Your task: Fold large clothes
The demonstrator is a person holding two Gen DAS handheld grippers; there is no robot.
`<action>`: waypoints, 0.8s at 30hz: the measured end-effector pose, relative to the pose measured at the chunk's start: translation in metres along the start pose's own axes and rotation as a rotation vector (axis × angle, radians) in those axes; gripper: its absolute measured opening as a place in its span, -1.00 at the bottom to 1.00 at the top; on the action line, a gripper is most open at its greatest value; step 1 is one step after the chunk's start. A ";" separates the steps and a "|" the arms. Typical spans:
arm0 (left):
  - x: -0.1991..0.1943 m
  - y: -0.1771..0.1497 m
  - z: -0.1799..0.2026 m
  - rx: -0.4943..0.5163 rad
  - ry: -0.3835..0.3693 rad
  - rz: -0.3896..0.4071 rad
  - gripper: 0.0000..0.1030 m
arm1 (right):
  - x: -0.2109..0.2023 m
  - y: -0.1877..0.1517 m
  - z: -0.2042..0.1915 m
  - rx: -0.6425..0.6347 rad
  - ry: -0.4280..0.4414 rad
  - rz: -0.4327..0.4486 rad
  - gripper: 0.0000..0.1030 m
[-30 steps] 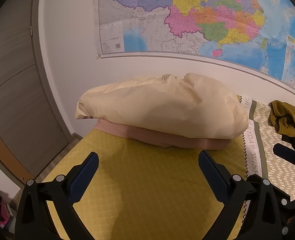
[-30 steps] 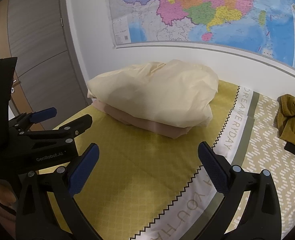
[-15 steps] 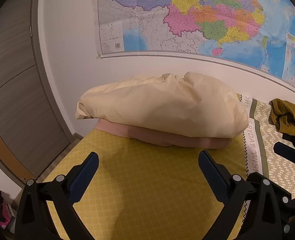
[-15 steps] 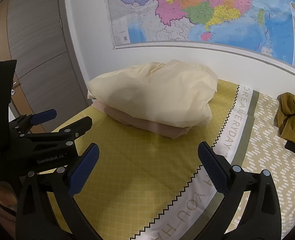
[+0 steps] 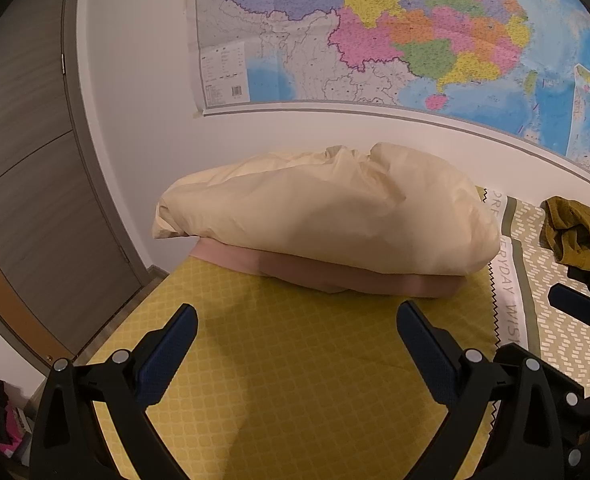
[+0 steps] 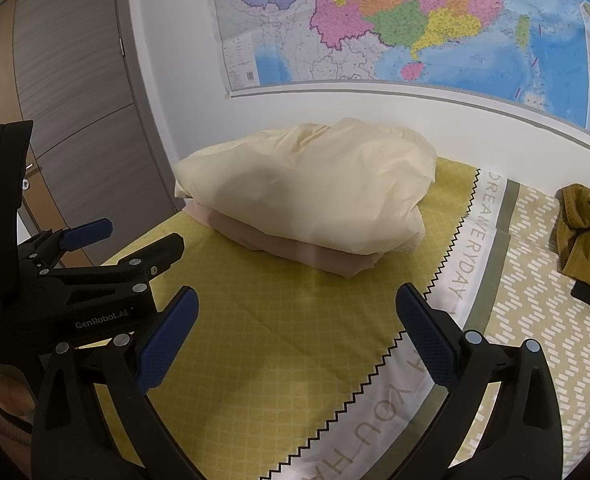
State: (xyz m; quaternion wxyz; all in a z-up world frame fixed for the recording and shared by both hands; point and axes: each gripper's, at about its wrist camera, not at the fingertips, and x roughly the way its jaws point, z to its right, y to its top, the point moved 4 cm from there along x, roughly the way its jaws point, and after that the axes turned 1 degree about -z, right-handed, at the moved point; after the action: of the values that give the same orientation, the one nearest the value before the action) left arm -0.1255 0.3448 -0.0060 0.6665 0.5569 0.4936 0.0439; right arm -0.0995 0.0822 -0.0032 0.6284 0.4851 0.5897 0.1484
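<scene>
A folded cream garment [image 5: 327,216] lies on a folded pink garment [image 5: 335,276] at the far end of the yellow bedspread [image 5: 295,380]; the stack also shows in the right wrist view [image 6: 307,192]. A crumpled olive garment [image 6: 587,236] lies at the right, also seen in the left wrist view [image 5: 575,232]. My left gripper [image 5: 297,344] is open and empty, short of the stack. My right gripper [image 6: 297,332] is open and empty, to the right of the left one, which shows at the left in its view [image 6: 107,252].
A large wall map [image 5: 375,40] hangs behind the bed. A grey-brown door [image 6: 75,100] stands at the left. The bedspread has a white lettered band [image 6: 455,280] and a patterned olive part [image 6: 535,300] to the right.
Both views have shifted very slightly; the grippers stay open and the clothes have not moved.
</scene>
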 end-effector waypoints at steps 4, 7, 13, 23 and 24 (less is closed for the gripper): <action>-0.001 0.000 0.000 -0.004 0.002 0.000 0.87 | 0.000 0.000 0.000 0.001 0.001 0.000 0.89; -0.001 -0.001 0.000 -0.006 0.004 -0.003 0.87 | 0.001 0.001 0.000 -0.001 0.000 0.001 0.89; 0.000 -0.001 -0.001 -0.010 0.007 -0.005 0.87 | 0.002 0.002 -0.001 -0.003 0.001 0.006 0.89; 0.001 -0.001 -0.002 -0.015 0.012 -0.011 0.87 | 0.002 0.002 -0.002 0.001 0.005 0.005 0.89; 0.001 -0.001 -0.001 -0.014 0.011 -0.012 0.87 | 0.002 0.002 -0.002 -0.001 0.005 0.005 0.89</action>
State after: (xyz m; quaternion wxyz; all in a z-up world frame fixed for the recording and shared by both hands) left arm -0.1263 0.3462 -0.0074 0.6679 0.5491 0.5002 0.0466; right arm -0.0997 0.0853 -0.0022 0.6268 0.4862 0.5898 0.1514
